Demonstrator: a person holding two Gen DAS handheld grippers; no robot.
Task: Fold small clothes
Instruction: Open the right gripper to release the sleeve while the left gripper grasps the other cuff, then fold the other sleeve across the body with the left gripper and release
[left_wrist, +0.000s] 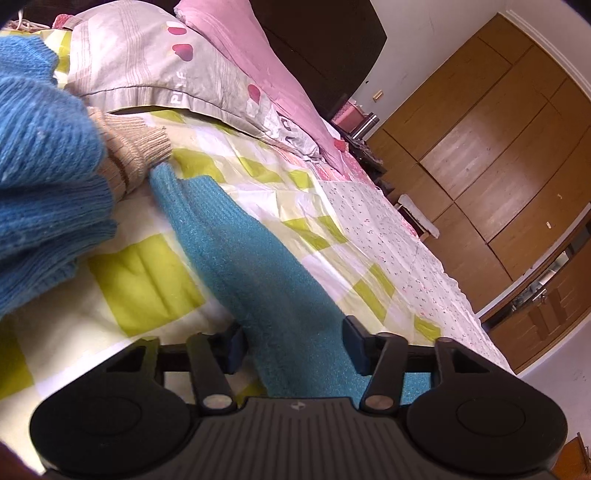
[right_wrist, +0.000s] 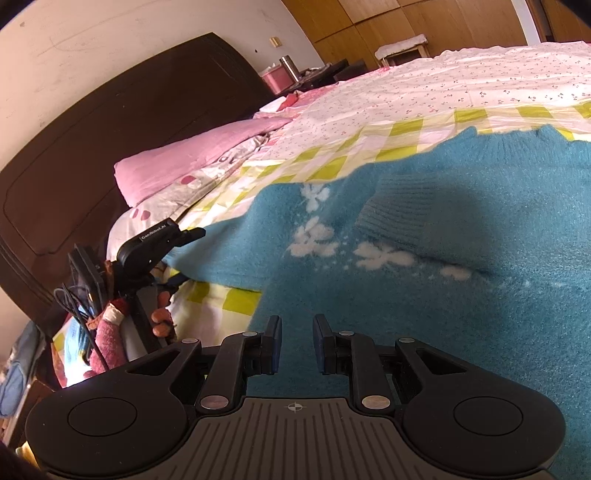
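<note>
Nearest us, our left gripper (left_wrist: 293, 341) straddles a strip of the teal sweater (right_wrist: 424, 258), jaws apart and not pressing it; our right gripper (right_wrist: 297, 343) is nipped on its edge. The sweater lies spread on the checked bedspread (left_wrist: 147, 288) — one sleeve (right_wrist: 406, 218) folded in, most folding left.

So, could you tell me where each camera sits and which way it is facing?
Left wrist: on the left gripper, looking along the teal sweater across the checked bedspread toward the wooden wardrobe; its own two fingers show.
Right wrist: on the right gripper, looking over the sweater toward the dark headboard; its own fingers show, and the left gripper at the left.
Shared: the teal sweater, the checked bedspread, the pink pillow.
</note>
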